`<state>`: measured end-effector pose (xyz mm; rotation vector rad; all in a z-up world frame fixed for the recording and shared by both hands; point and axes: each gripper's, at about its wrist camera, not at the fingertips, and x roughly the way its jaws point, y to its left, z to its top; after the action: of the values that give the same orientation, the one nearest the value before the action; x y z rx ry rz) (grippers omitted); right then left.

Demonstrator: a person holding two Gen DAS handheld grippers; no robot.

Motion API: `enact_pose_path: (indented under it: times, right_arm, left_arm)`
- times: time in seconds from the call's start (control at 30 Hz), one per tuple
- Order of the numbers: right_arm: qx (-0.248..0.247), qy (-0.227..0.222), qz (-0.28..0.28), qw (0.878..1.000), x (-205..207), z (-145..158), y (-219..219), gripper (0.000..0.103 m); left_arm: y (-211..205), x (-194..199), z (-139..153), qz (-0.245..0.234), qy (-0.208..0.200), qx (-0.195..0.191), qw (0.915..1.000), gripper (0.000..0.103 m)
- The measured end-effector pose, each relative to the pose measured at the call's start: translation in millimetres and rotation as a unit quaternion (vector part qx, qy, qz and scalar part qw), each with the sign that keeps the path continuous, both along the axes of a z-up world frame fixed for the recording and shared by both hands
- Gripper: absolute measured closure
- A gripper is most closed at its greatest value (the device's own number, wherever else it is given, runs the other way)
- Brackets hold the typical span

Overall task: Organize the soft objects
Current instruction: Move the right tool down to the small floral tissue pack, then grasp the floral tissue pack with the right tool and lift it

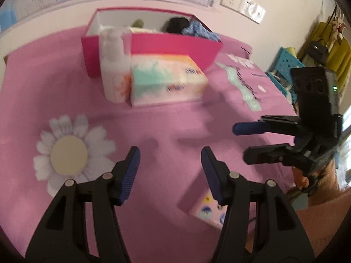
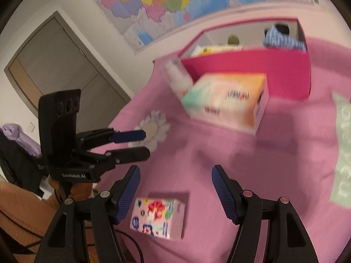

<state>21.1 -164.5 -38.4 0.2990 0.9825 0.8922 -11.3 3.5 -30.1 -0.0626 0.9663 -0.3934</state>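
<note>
A plush white daisy [image 1: 70, 151] with a cream centre lies on the pink cloth, left of my left gripper [image 1: 170, 164], which is open and empty above the cloth. The daisy also shows in the right wrist view [image 2: 155, 129], behind the left gripper [image 2: 144, 142]. My right gripper [image 2: 175, 182] is open and empty above a small pink tissue pack [image 2: 158, 218]; it shows in the left wrist view [image 1: 241, 142] at the right. The magenta box [image 1: 173, 46] at the back holds blue striped cloth [image 1: 199, 30], a black item [image 1: 177, 24] and a green item.
A pastel tissue box [image 1: 166, 79] and a white bottle [image 1: 114, 72] stand in front of the magenta box. The small tissue pack [image 1: 208, 210] lies near the table's front edge. A mint printed strip [image 2: 342, 153] lies at the right. A blue crate [image 1: 287, 65] stands beyond the table.
</note>
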Motion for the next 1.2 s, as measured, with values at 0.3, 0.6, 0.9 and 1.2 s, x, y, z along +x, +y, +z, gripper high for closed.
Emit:
enact_pose_path:
  times: [0.3, 0.6, 0.9, 1.2]
  right_arm:
    - [0.001, 0.05, 0.022, 0.999, -21.3, -31.2, 6.3, 0.034]
    - [0.006, 0.053, 0.033, 0.998, -30.5, -36.7, 14.3, 0.038]
    - [-0.003, 0.061, 0.031, 0.998, -37.2, -42.2, 20.8, 0.067]
    - [0.002, 0.058, -0.004, 0.998, -28.4, -36.5, 14.6, 0.07]
  left_arm:
    - [0.8, -29.1, -27.1, -0.022, 0.069, -0.034, 0.9968, 0.044]
    - [-7.6, -48.2, -42.5, -0.039, 0.111, -0.071, 0.9905, 0.044]
    - [-19.8, -52.5, -44.5, -0.057, 0.115, -0.073, 0.9891, 0.059]
    - [-16.4, -28.2, -31.5, -0.043, 0.087, -0.064, 0.9932, 0.061]
